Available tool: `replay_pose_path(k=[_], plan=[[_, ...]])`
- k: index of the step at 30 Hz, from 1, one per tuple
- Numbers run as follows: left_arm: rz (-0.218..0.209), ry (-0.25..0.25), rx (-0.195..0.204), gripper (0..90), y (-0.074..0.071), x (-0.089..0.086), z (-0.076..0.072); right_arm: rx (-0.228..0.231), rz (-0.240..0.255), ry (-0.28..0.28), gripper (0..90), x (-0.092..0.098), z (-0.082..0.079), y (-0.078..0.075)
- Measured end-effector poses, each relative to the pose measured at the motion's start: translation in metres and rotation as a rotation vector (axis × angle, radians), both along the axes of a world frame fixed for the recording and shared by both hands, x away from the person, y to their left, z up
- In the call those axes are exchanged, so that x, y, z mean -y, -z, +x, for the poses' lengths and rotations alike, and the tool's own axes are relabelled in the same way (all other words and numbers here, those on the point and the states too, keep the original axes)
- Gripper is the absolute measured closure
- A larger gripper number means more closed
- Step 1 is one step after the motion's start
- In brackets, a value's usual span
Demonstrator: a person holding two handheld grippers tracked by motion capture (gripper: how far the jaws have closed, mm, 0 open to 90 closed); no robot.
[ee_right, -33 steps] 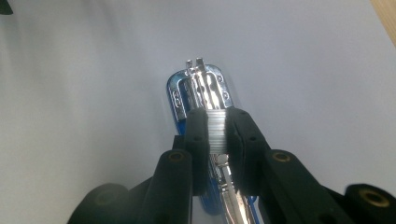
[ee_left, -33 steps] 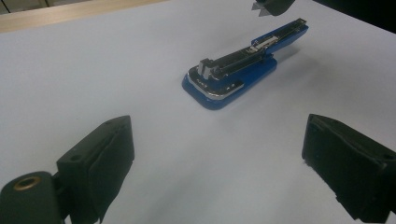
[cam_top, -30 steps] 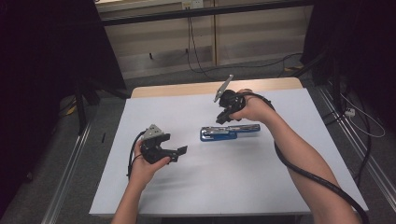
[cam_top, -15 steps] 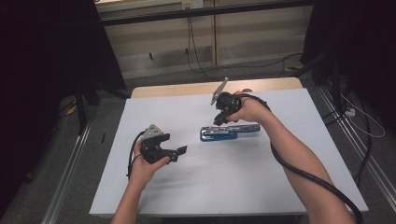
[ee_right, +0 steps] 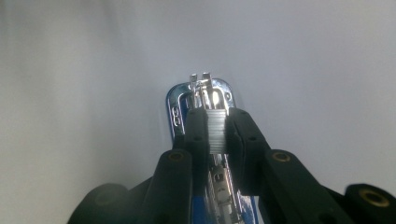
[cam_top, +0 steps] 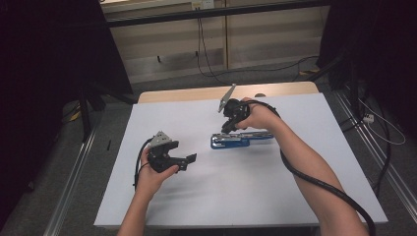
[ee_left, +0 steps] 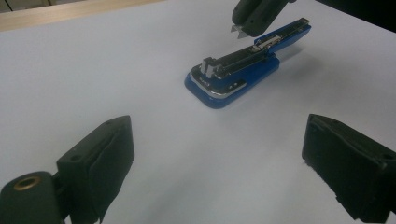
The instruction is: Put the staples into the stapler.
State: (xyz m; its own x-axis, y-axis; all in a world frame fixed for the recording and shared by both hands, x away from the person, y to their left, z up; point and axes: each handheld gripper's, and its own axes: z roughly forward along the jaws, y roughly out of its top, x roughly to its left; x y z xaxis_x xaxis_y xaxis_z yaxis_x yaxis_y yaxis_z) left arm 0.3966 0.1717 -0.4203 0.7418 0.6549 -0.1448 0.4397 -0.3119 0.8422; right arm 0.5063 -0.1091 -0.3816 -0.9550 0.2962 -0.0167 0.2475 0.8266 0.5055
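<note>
We count one blue stapler on the white bench, lying a little right of the bench's middle with its length running across the high view. Its top is swung open, so the metal staple channel lies bare along the blue base; in the left gripper view its rounded chrome front end points toward us.

We count two grippers, one in each hand. The right gripper is just above the stapler, pointing down at it. In the right gripper view its two jaws stand narrow and pinch one strip of staples between the pads, a pale ribbed block held directly over the channel and near the stapler's front end. In the left gripper view that same strip peeks out below the black jaw tips, close above the rear part of the open stapler; whether it touches the channel we cannot tell.

The left gripper rests low over the bench on the left side, well apart from the stapler, pointing toward it. Its two jaws stand wide with only bare bench between them, holding no object.

One cable trails from the right gripper along the forearm and off the near edge of the bench. Beyond the white surface one strip of wooden edge shows at the far side.
</note>
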Motion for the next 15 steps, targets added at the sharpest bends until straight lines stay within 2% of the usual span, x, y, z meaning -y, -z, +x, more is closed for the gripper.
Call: replay_pose_path(k=[15], plan=[[0.008, -0.003, -0.001, 9.4, 0.0011, -0.0003, 0.0, 0.0, 0.0, -0.036, 79.2, -0.0054, 0.0059, 0.0056]])
